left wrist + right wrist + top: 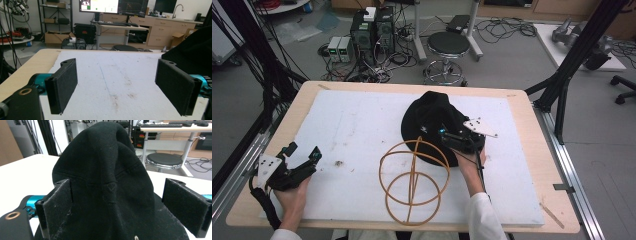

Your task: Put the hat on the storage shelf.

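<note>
We see a black hat [432,117] lying on the white board [362,125], right of centre toward the far edge, its crown bunched up into a soft peak. The right gripper [452,137] sits over the hat's near side, and in the right gripper view the hat [105,177] rises between the two jaws, which are spread wide; the left jaw looks to be against the cloth, the right one stands clear of it, and nothing is pinched. A wire frame [413,181] of tan hoops stands on the board just in front of the hat, its top hoop overlapping the brim in the high view, beside the right hand [469,165]. The left gripper [302,152] is well apart from the hat, near the board's left edge, held by the left hand [292,195]. In the left gripper view its jaws are also spread wide with only bare, stained board [112,75] between them, and a dark edge of the hat [192,52] shows at the far right behind one jaw. The high view gives us the whole layout, the wooden table [532,150] under the board and a stool [448,45] beyond it; the right gripper view gives us the folds and seam of the crown up close; the left gripper view adds a desk with a monitor [100,5] at the back of the room.
</note>
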A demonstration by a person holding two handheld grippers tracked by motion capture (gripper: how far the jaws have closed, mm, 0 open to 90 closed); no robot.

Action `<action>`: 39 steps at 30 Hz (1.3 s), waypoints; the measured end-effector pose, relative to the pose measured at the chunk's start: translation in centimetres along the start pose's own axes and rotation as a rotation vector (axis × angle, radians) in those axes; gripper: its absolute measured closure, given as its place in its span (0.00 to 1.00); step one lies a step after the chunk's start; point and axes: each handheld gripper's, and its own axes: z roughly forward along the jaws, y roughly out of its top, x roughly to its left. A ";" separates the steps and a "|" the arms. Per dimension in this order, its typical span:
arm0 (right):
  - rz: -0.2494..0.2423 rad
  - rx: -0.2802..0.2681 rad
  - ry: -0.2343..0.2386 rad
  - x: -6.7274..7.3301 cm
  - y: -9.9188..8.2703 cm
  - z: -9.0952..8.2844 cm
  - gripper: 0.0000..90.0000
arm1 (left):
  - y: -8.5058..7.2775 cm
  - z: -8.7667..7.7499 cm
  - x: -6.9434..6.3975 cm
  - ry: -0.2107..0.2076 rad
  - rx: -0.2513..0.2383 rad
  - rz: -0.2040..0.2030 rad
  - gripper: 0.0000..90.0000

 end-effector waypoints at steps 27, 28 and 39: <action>0.018 0.029 -0.005 0.5 0.1 0.5 0.65 | 0.0 0.0 0.1 -0.003 0.004 -0.001 0.21; 0.017 0.031 -0.003 0.4 0.1 0.5 0.68 | 0.0 0.0 0.1 -0.002 0.004 -0.001 0.21; 0.007 0.044 0.054 0.1 0.1 0.6 0.95 | -0.1 0.0 0.2 -0.001 0.005 0.001 0.21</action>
